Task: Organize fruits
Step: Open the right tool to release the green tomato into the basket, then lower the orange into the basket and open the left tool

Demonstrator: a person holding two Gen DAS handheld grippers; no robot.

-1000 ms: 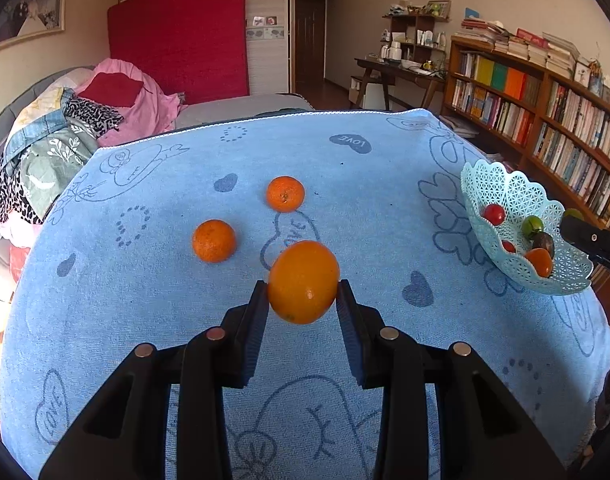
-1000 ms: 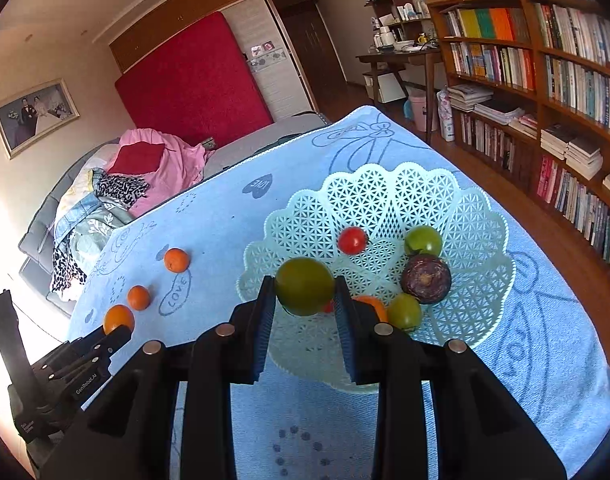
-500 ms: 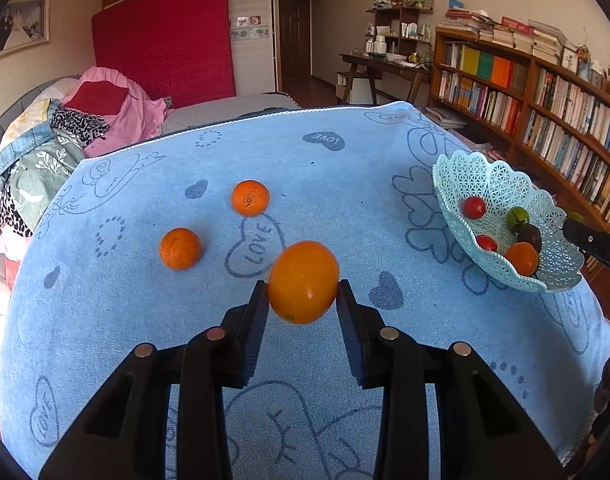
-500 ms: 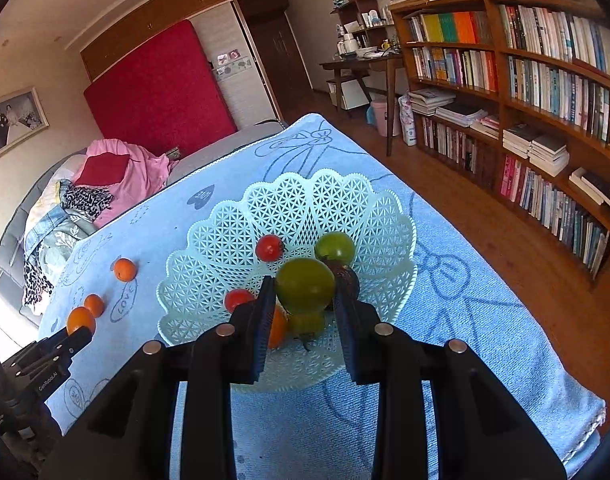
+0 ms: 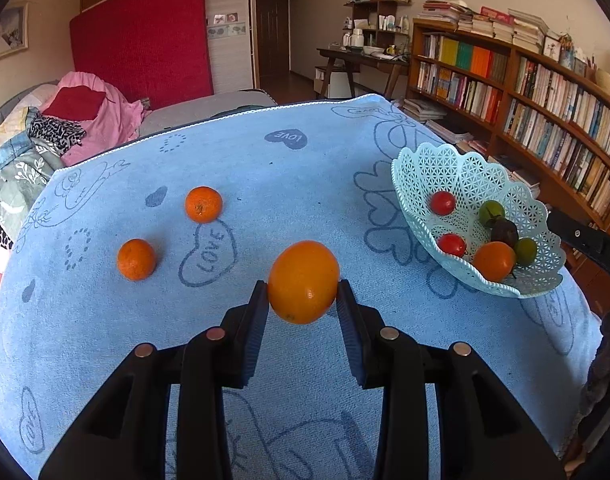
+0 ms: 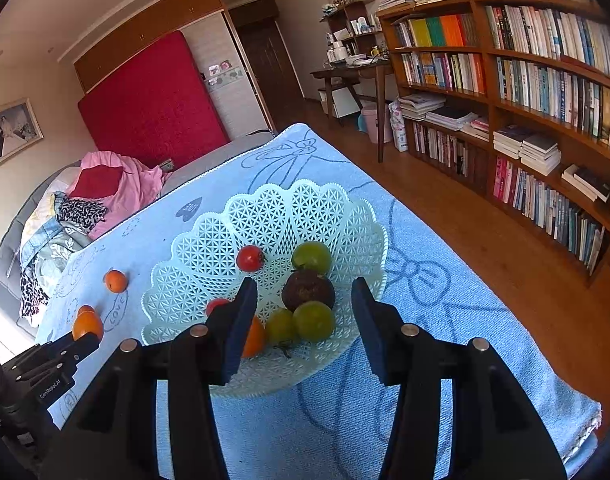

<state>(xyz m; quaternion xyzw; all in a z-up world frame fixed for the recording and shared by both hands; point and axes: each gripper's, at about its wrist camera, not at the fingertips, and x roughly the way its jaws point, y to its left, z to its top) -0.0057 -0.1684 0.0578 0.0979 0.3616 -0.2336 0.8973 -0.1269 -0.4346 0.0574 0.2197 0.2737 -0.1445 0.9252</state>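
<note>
My left gripper (image 5: pixel 303 300) is shut on a large orange (image 5: pixel 303 280), held above the blue cloth. My right gripper (image 6: pixel 305 292) hangs over the pale green lattice basket (image 6: pixel 265 200) with its jaws opening and nothing pressed between the pads. Below them a green fruit (image 6: pixel 313 320) lies in the basket beside a dark purple fruit (image 6: pixel 308 290), another green fruit (image 6: pixel 311 256), a red tomato (image 6: pixel 249 258) and an orange fruit (image 6: pixel 253 338). Two small oranges (image 5: pixel 203 204) (image 5: pixel 136 254) rest on the cloth left of the held orange. The basket (image 5: pixel 445 160) stands to the right in the left wrist view.
The blue towel-covered table (image 5: pixel 305 168) ends just right of the basket, with wooden floor (image 6: pixel 485 240) beyond. A long bookshelf (image 6: pixel 545 100) runs along the right wall. A bed with piled clothes (image 5: pixel 45 132) sits behind the table's left side.
My right gripper moved over the basket, opened, and the green fruit it held now lies in the basket. My left gripper carried the large orange rightward, closer to the basket.
</note>
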